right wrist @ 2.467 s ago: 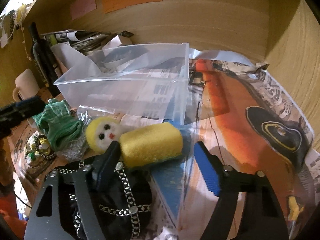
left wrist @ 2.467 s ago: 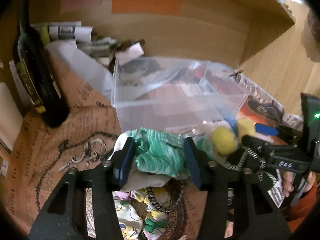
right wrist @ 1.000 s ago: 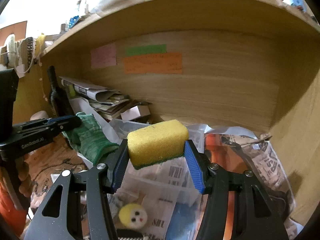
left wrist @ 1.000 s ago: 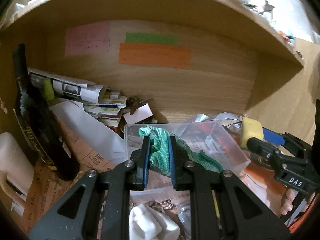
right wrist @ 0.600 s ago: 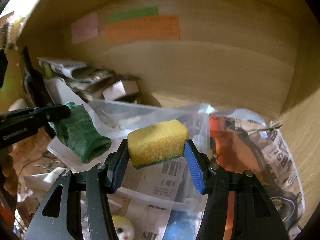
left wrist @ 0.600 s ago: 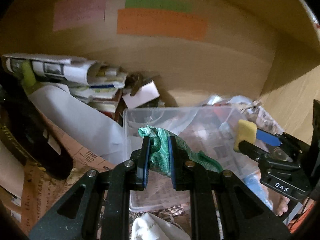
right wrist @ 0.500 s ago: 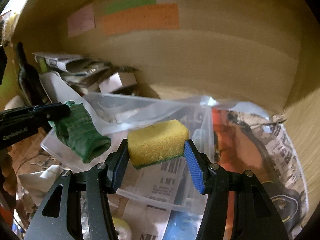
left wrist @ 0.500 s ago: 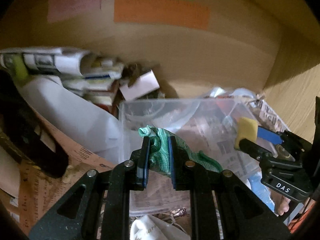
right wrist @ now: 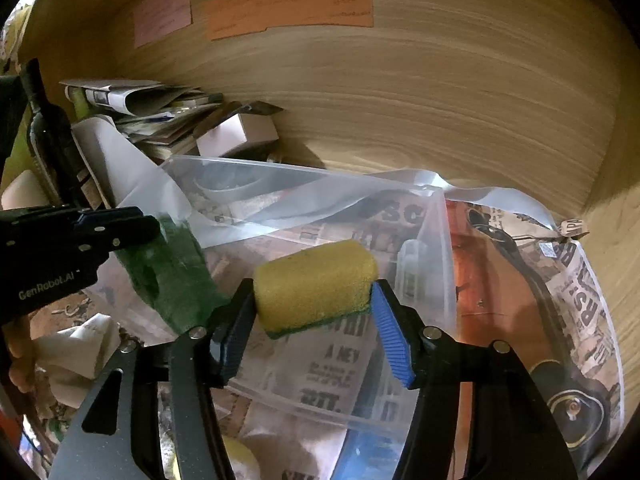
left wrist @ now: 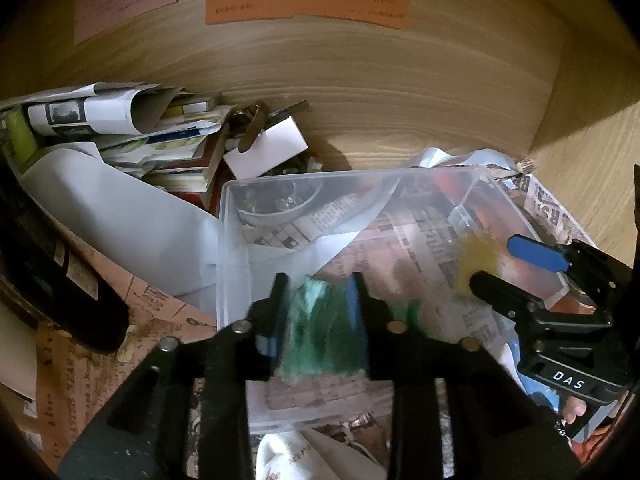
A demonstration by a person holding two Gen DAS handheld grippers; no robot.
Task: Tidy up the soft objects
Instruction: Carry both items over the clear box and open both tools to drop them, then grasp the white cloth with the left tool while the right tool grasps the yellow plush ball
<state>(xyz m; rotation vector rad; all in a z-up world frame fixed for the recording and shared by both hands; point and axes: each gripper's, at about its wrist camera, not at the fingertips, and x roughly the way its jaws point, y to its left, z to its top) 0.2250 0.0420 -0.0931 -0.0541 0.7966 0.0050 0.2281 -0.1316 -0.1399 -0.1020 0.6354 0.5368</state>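
Observation:
A clear plastic bin [left wrist: 320, 178] [right wrist: 442, 248] stands on newspaper against the wooden back wall. My left gripper [left wrist: 318, 280] [right wrist: 136, 220] hangs over the bin's near-left part. Its jaws are opening, and the green knitted cloth [left wrist: 320, 328] [right wrist: 172, 276] is blurred, slipping down between them. My right gripper [right wrist: 314, 292] [left wrist: 494, 260] is over the bin's right side with the yellow sponge [right wrist: 316, 280] [left wrist: 476, 256] between its blue pads. Those jaws are opening slightly, but both pads touch the sponge.
A dark bottle [left wrist: 60, 280] [right wrist: 44, 128] stands at the left, with a stack of papers [left wrist: 120, 128] and a small white box [left wrist: 266, 150] behind the bin. A white cloth [right wrist: 76, 356] and a yellow plush face [right wrist: 236, 456] lie in front of it.
Both grippers came down and forward over the bin. In the last half second the left jaws spread and the green cloth began dropping. The right jaws widened a little around the sponge.

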